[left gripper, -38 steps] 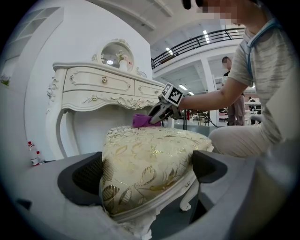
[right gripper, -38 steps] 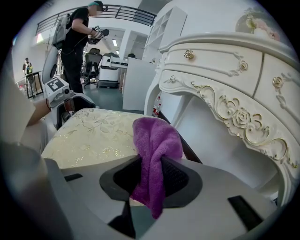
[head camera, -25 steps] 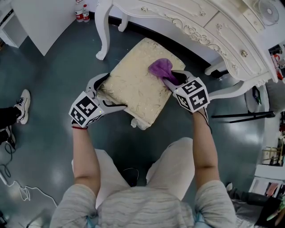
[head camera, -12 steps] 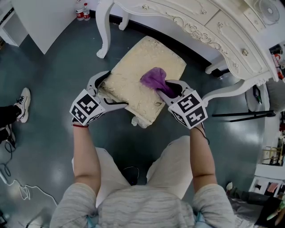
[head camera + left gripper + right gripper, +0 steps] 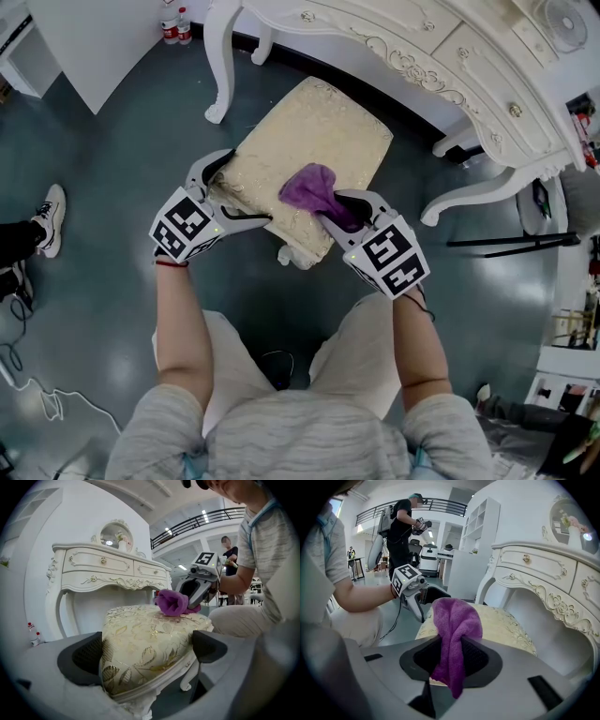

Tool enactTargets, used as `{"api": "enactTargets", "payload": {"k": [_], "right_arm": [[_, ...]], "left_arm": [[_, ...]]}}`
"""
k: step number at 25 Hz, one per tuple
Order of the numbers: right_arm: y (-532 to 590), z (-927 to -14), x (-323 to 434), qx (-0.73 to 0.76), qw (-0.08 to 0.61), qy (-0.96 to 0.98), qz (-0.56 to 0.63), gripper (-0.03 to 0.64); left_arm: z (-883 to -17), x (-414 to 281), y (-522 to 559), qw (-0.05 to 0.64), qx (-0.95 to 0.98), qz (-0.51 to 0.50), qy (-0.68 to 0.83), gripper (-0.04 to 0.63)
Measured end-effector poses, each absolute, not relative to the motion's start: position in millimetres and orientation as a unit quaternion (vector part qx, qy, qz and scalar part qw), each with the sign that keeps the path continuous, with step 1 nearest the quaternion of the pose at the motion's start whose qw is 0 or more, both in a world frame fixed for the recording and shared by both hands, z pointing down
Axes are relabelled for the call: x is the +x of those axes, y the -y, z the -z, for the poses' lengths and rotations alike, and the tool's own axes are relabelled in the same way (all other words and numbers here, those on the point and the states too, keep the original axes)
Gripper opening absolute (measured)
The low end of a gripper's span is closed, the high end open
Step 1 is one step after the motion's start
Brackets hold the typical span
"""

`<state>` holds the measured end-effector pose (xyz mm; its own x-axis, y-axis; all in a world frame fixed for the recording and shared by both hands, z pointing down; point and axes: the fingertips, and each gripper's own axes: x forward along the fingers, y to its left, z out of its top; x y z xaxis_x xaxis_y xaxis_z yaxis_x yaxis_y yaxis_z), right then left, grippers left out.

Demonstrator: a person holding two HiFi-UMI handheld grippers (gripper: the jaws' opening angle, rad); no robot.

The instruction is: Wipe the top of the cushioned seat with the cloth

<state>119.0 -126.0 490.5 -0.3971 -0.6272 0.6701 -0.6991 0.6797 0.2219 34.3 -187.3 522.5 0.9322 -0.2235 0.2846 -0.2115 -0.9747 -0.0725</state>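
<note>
A: Your seat [image 5: 309, 131] stands just in front of the white dresser [image 5: 441, 56]. Two red-labelled bottles [image 5: 172, 28] are on the floor beyond it, print too small to read.
B: Your left gripper [image 5: 234, 192] clamps the seat's near-left corner. Your right gripper [image 5: 339, 208] pinches the purple cloth [image 5: 307, 185], which lies on the cushion's near edge.

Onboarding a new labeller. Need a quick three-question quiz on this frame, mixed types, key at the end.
1. True or false: the right gripper is shut on the purple cloth.
2. The left gripper grips: A) the seat at its corner, B) a table leg, C) a bottle.
3. Fill in: the cloth touches the seat's ___ surface.
Key: 1 true; 2 A; 3 top.
</note>
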Motion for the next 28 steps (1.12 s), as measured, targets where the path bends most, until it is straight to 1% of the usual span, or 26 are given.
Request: {"api": "enactTargets", "payload": {"k": [10, 18, 28], "right_arm": [[100, -493, 76, 0.336, 0.373, 0.863, -0.057, 0.120], [104, -475, 39, 0.280, 0.313, 0.905, -0.069, 0.120], [141, -487, 46, 0.276, 0.370, 0.887, -0.028, 0.120]], "left_arm": [[-522, 34, 187, 0.022, -0.983, 0.143, -0.111, 0.592], [-522, 33, 188, 0.021, -0.984, 0.139, -0.110, 0.591], [-523, 34, 187, 0.023, -0.984, 0.138, -0.108, 0.592]]}}
